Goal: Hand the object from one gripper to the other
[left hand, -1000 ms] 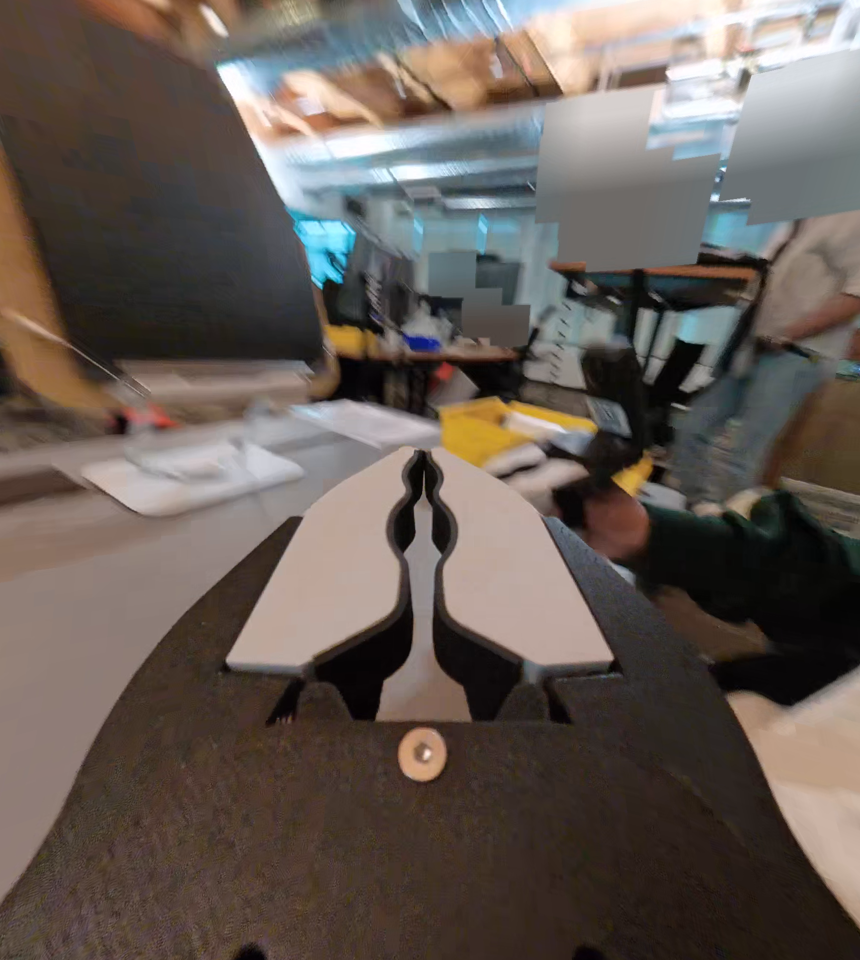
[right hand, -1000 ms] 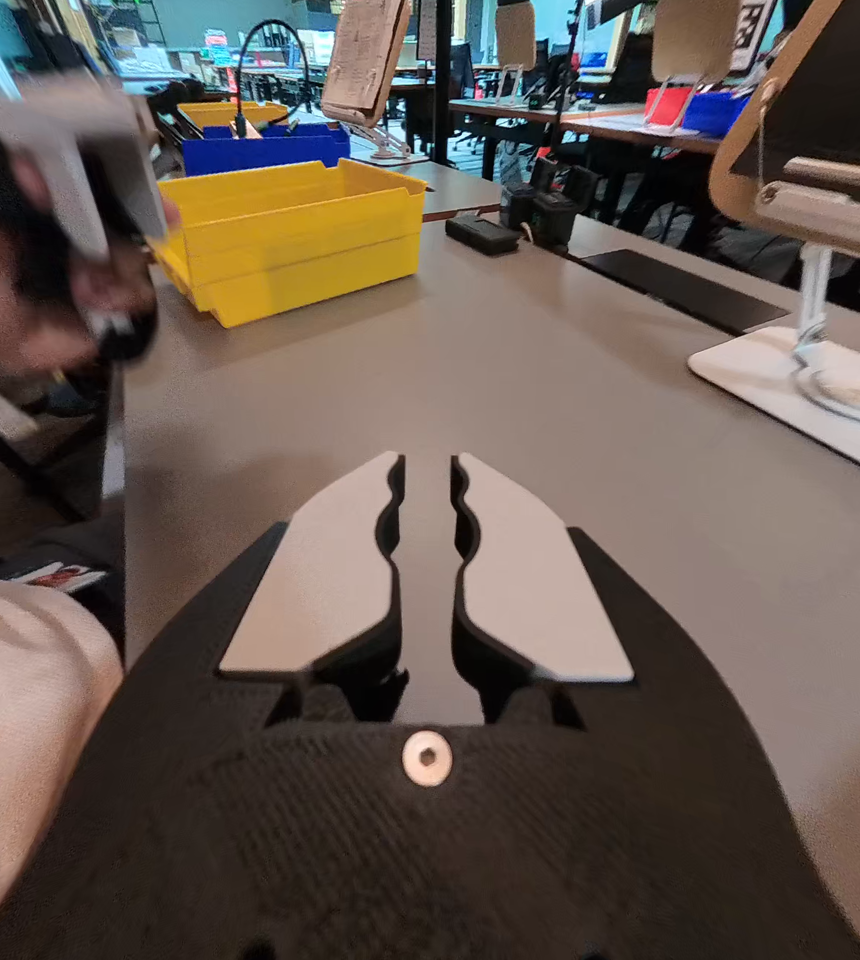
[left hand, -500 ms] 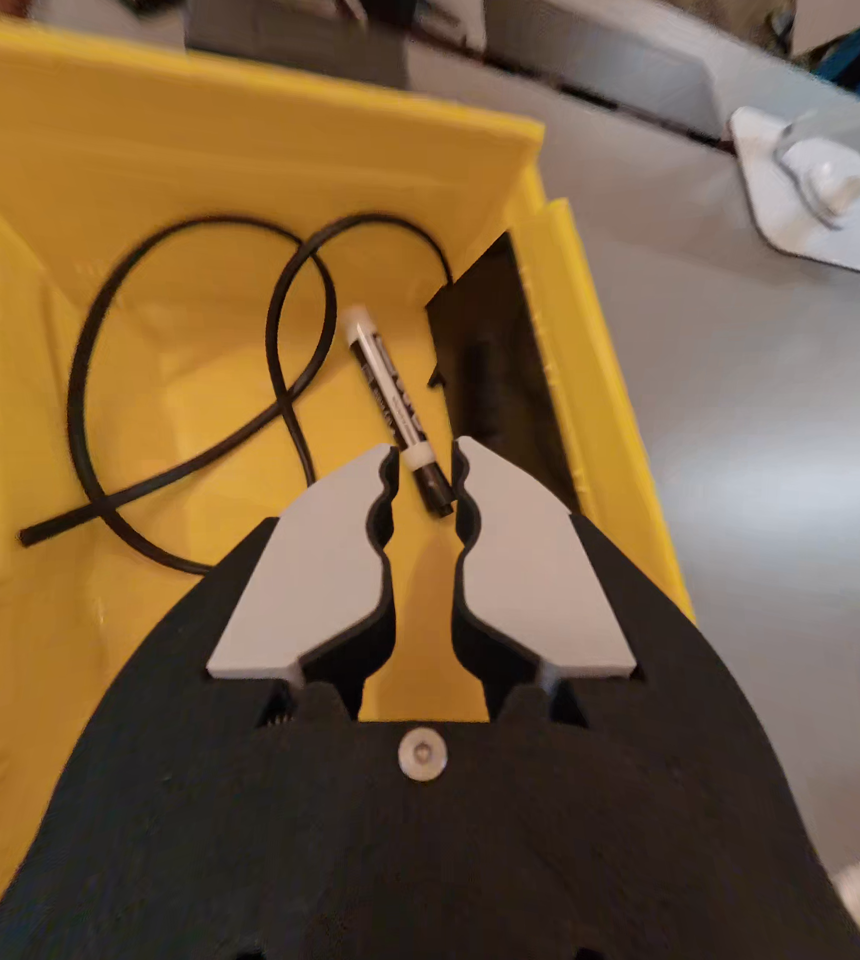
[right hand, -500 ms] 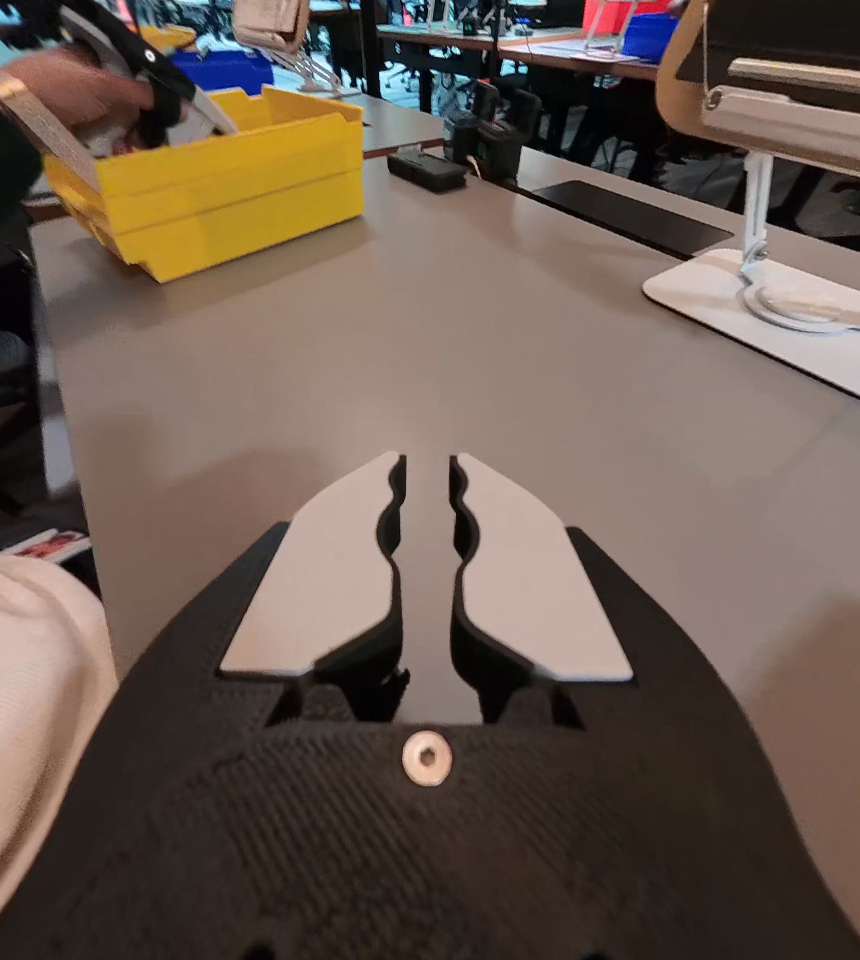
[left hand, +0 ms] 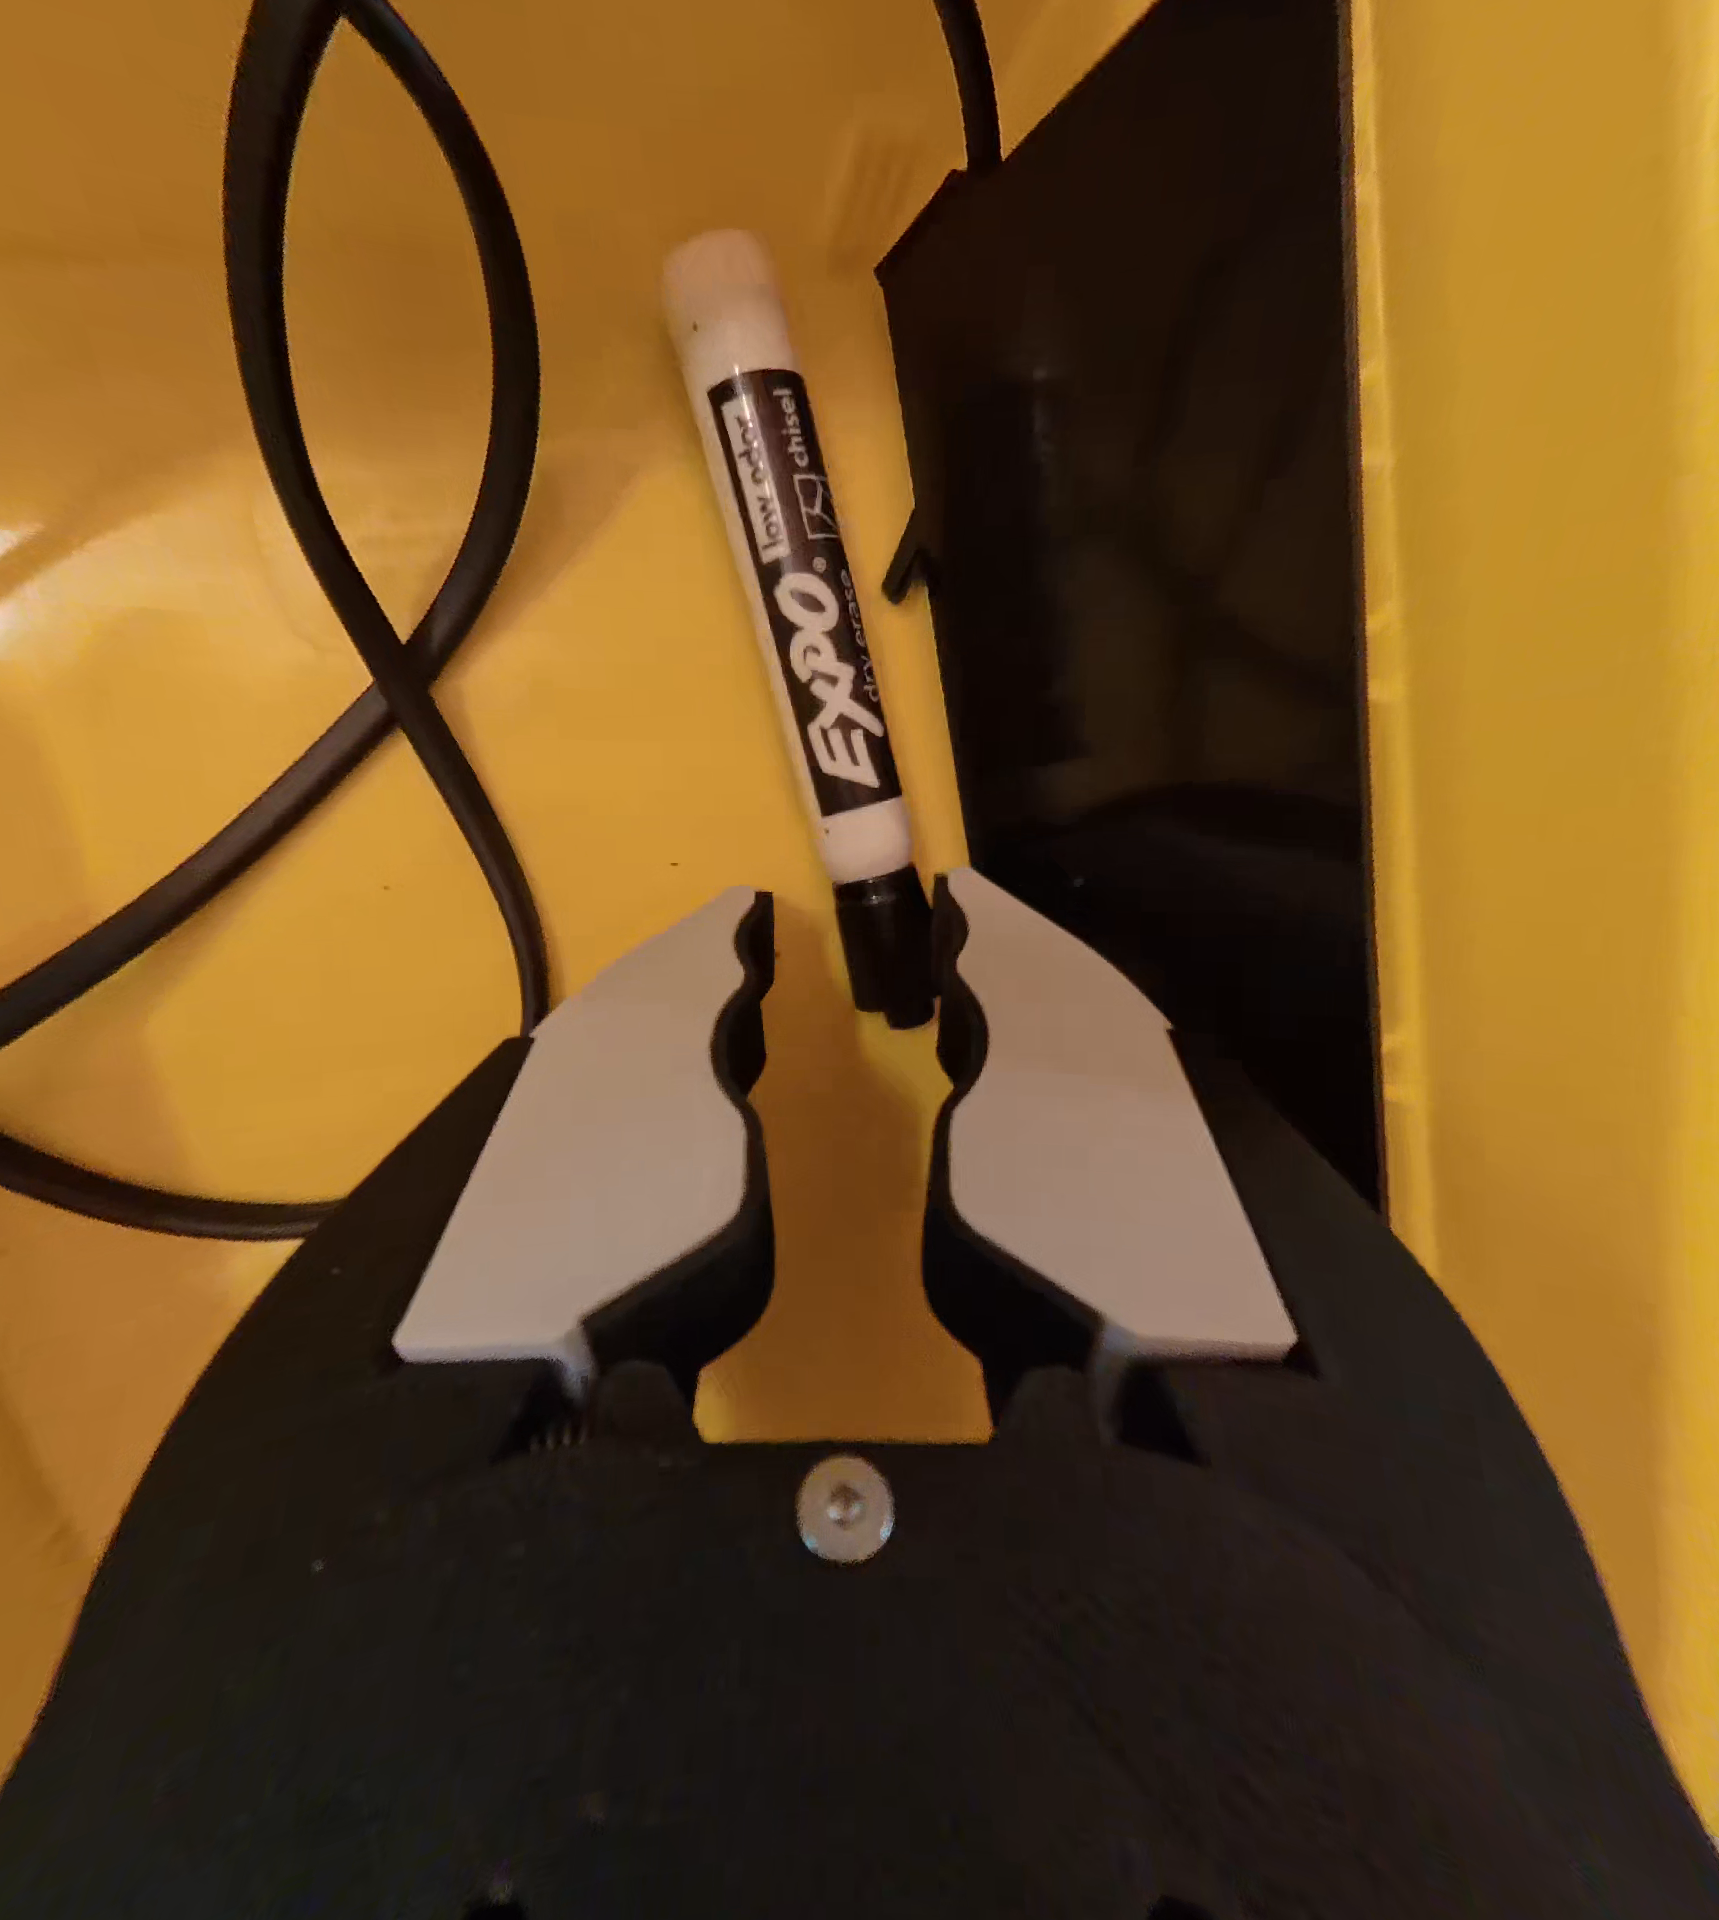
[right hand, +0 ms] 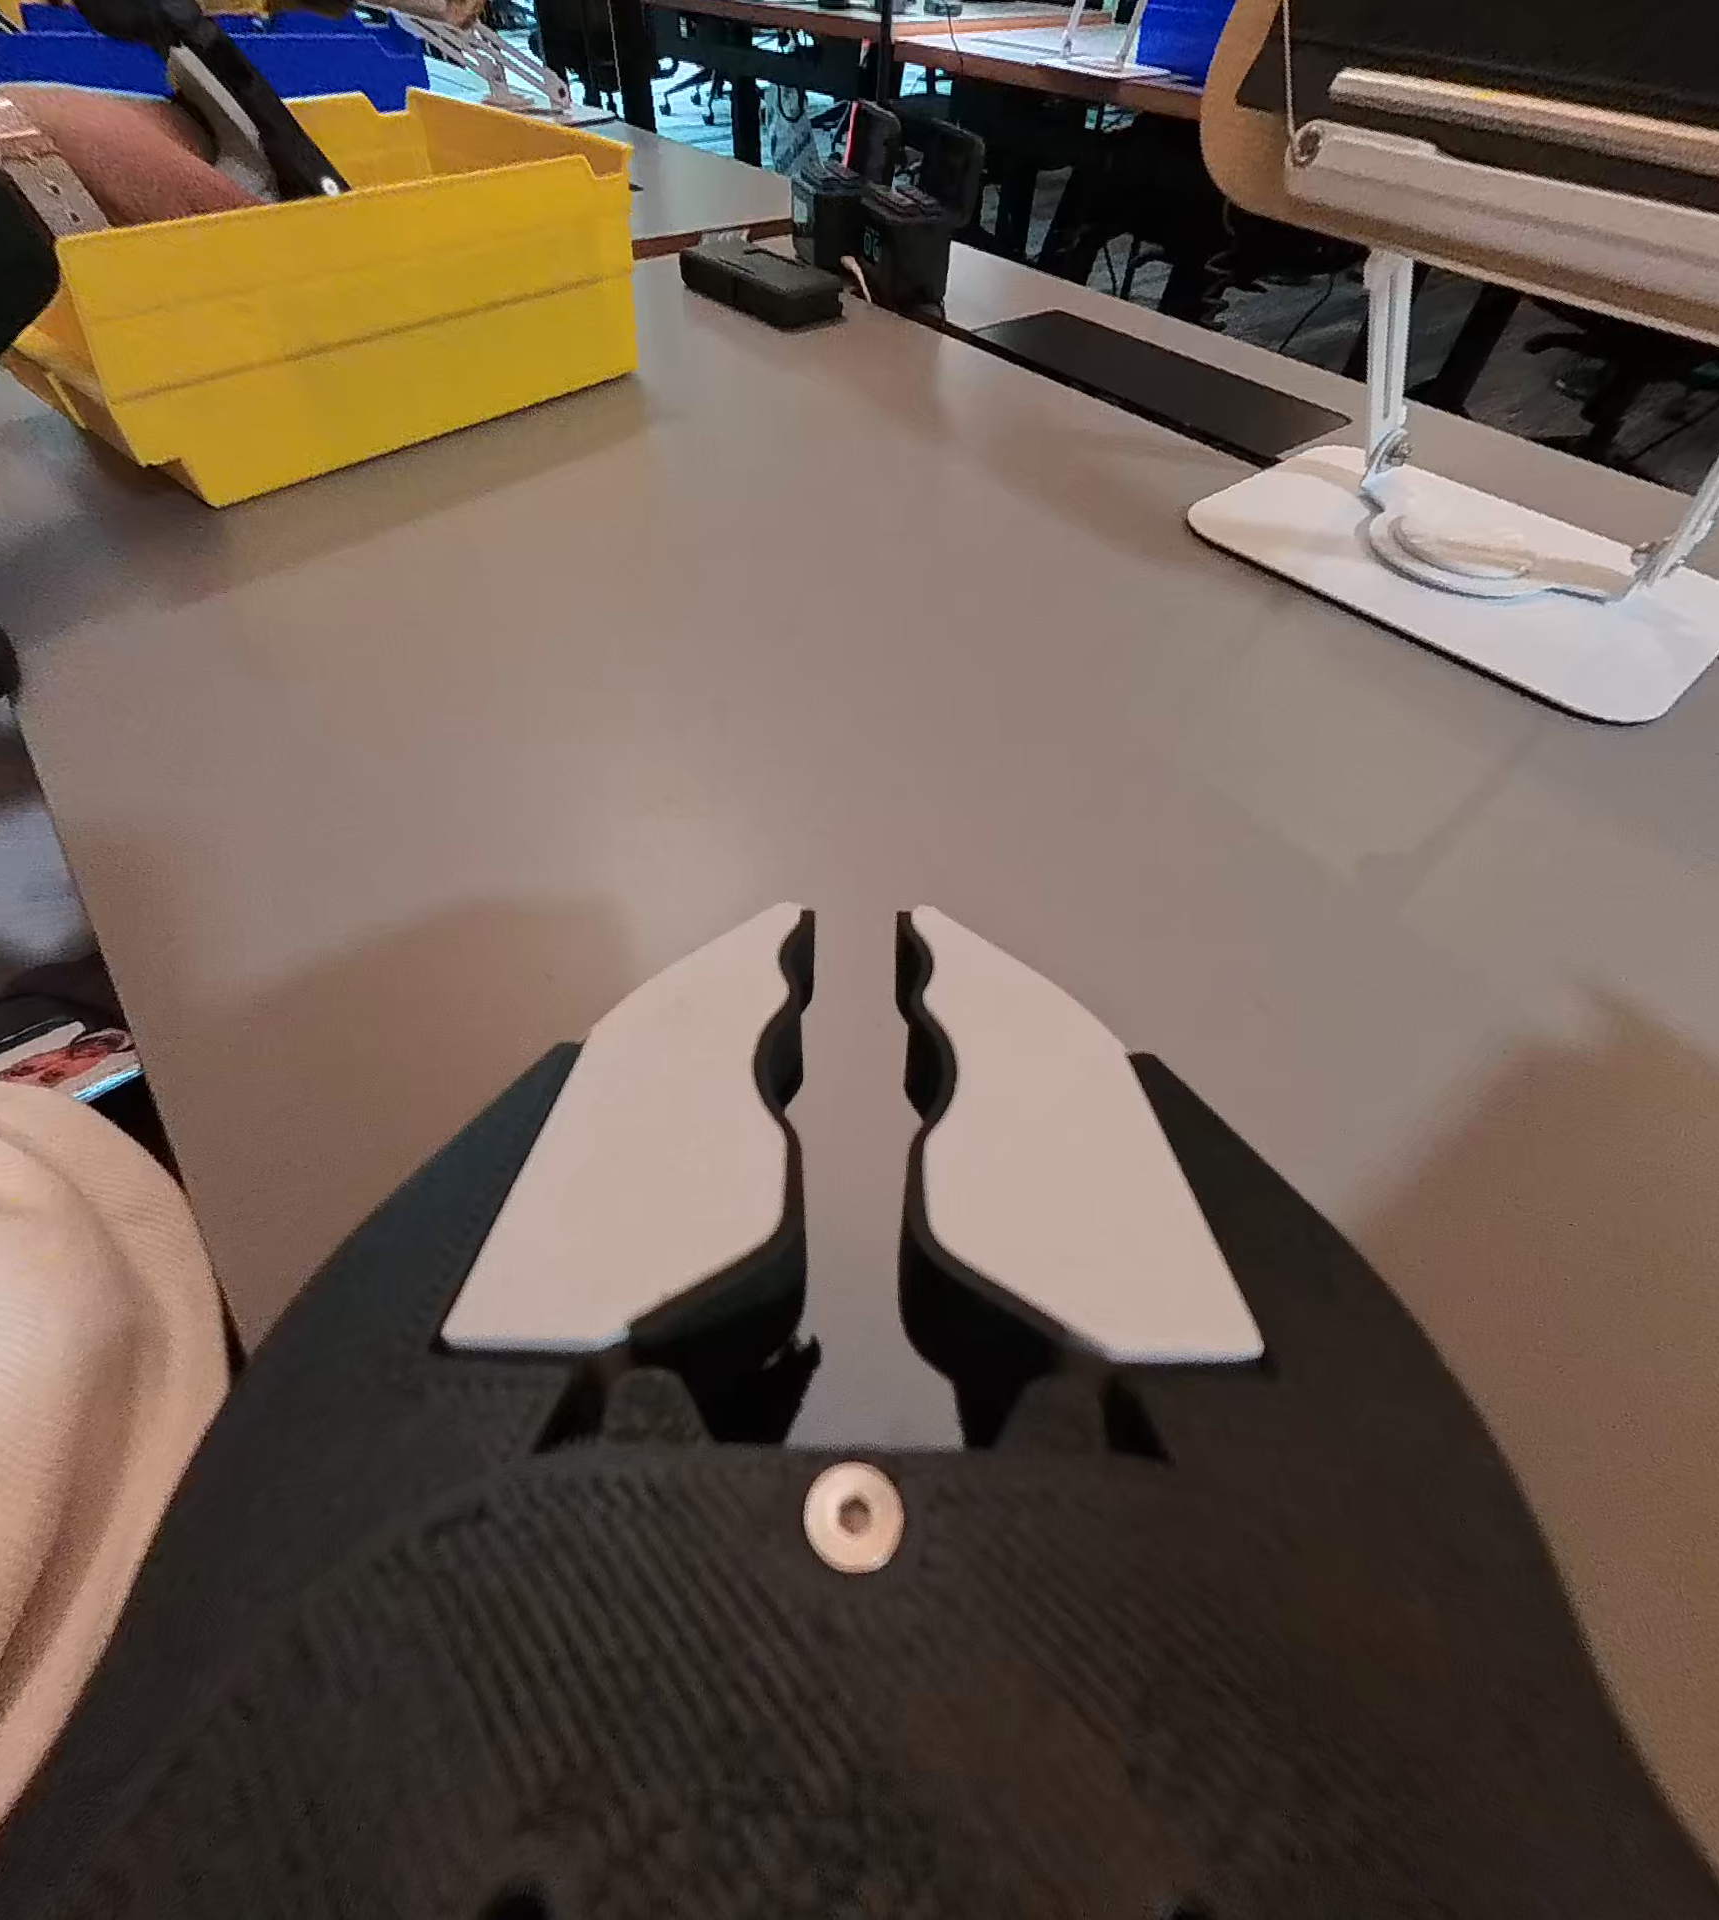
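Left gripper (left hand: 853,909) open over yellow bin (left hand: 1520,935); marker (left hand: 803,613) mid-frame, black end between tips | advice: centre, then squeeze | right gripper (right hand: 855,920) slightly open, empty, lower centre over table (right hand: 834,644)

White-barrelled marker (left hand: 798,582) with black label and black cap, lying flat on yellow bin floor, cap end between the parted fingertips (left hand: 959,914), close against the right one, barrel pointing away

one white-barrelled black-capped marker (left hand: 801,582) | one looped black cable (left hand: 398,644) | one black flat plastic panel (left hand: 1146,582) | one yellow plastic bin (right hand: 346,312) | two grey-fingered black grippers (left hand: 853,935) (right hand: 855,935) | one white metal stand (right hand: 1468,582)
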`<state>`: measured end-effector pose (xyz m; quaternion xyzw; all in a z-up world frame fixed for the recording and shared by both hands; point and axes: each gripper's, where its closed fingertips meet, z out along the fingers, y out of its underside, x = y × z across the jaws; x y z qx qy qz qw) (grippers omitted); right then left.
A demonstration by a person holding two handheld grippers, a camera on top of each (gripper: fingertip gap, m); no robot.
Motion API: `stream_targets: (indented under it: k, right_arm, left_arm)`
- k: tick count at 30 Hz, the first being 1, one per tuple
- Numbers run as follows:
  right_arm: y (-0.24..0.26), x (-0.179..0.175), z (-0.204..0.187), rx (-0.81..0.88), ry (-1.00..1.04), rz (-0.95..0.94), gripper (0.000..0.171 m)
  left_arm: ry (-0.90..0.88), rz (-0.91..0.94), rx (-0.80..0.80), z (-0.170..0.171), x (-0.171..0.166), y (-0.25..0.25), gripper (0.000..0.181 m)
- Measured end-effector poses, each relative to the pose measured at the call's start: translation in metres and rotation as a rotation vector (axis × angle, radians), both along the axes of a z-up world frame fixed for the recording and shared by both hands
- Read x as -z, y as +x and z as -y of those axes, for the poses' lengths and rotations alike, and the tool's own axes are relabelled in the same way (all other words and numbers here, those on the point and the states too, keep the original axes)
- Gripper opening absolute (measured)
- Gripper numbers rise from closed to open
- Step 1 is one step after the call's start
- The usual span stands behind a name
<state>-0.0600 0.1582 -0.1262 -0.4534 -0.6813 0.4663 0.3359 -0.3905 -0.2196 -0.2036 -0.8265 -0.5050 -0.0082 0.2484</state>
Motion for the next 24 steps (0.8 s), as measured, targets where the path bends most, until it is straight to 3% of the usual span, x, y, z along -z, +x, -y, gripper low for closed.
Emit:
stream_targets:
  k: [1, 3, 8, 10, 12, 14, 15, 17, 18, 21, 24]
  right_arm:
    - [0.000, -0.001, 0.001, -0.004, -0.001, -0.003, 0.015]
    - [0.001, -0.003, 0.002, -0.010, 0.001, -0.009, 0.015]
    - [0.001, -0.003, 0.004, -0.019, -0.001, -0.010, 0.015]
    - [0.002, -0.003, 0.004, -0.020, -0.001, -0.008, 0.015]
    - [0.002, -0.003, 0.004, -0.019, 0.003, -0.013, 0.015]
    - [0.001, -0.003, 0.005, -0.020, 0.001, -0.011, 0.014]
    - [0.000, -0.002, 0.005, -0.021, -0.004, -0.007, 0.014]
    - [-0.001, 0.000, 0.008, -0.028, -0.026, 0.002, 0.014]
    - [-0.002, 0.001, 0.010, -0.033, -0.040, 0.007, 0.014]
    - [-0.002, 0.001, 0.015, -0.048, -0.050, 0.010, 0.014]
    - [0.000, -0.003, 0.016, -0.049, -0.034, -0.008, 0.014]
  left_arm:
    - [-0.035, -0.007, 0.005, 0.002, 0.001, 0.000, 0.031]
    - [-0.100, -0.015, 0.013, 0.007, 0.003, 0.001, 0.021]
    - [-0.091, -0.028, 0.012, 0.009, 0.003, -0.001, 0.019]
    - [-0.094, -0.154, -0.069, 0.022, -0.013, -0.017, 0.018]
    - [0.028, -0.280, -0.152, 0.030, -0.051, -0.026, 0.017]
    - [0.269, -0.407, -0.180, 0.026, -0.107, -0.027, 0.017]
    - [0.402, -0.468, -0.178, 0.024, -0.138, -0.022, 0.000]
    - [0.646, -0.580, -0.156, 0.020, -0.195, -0.008, 0.000]
    - [0.673, -0.584, -0.143, 0.019, -0.207, -0.001, 0.000]
    - [0.390, -0.620, -0.107, 0.024, -0.192, -0.001, 0.000]
    - [0.280, -0.481, -0.032, 0.015, -0.150, -0.002, 0.000]
